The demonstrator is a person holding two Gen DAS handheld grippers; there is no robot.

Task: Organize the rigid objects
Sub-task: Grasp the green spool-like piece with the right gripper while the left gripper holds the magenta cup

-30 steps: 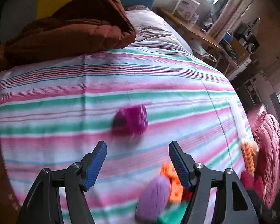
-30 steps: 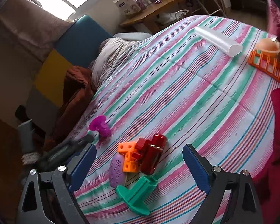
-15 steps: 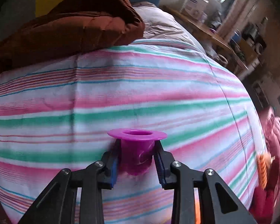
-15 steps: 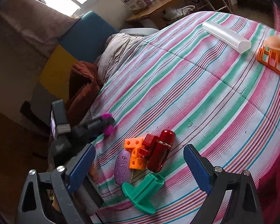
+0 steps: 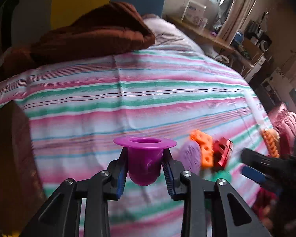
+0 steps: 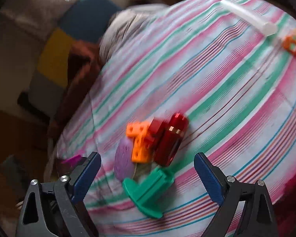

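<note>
Gripping purple cup [image 5: 144,162], left gripper [image 5: 145,169]; green piece [image 6: 148,191] right-view only.

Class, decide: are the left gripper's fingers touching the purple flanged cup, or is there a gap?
Touching. The left wrist view shows both blue-padded fingers of the left gripper pressed against the sides of the purple flanged cup, just beneath its rim.

One magenta flanged cup [image 5: 144,159]. One lilac oval piece [image 6: 124,163]. One orange block piece with holes [image 6: 139,141]. One small red block [image 6: 155,128]. One dark red metallic cylinder [image 6: 170,139]. One green flanged piece [image 6: 148,193]. One clear tube [image 6: 248,17]. One orange rack [image 6: 295,46]. Two hand-held grippers: left [image 5: 145,170], right [image 6: 147,172].
</note>
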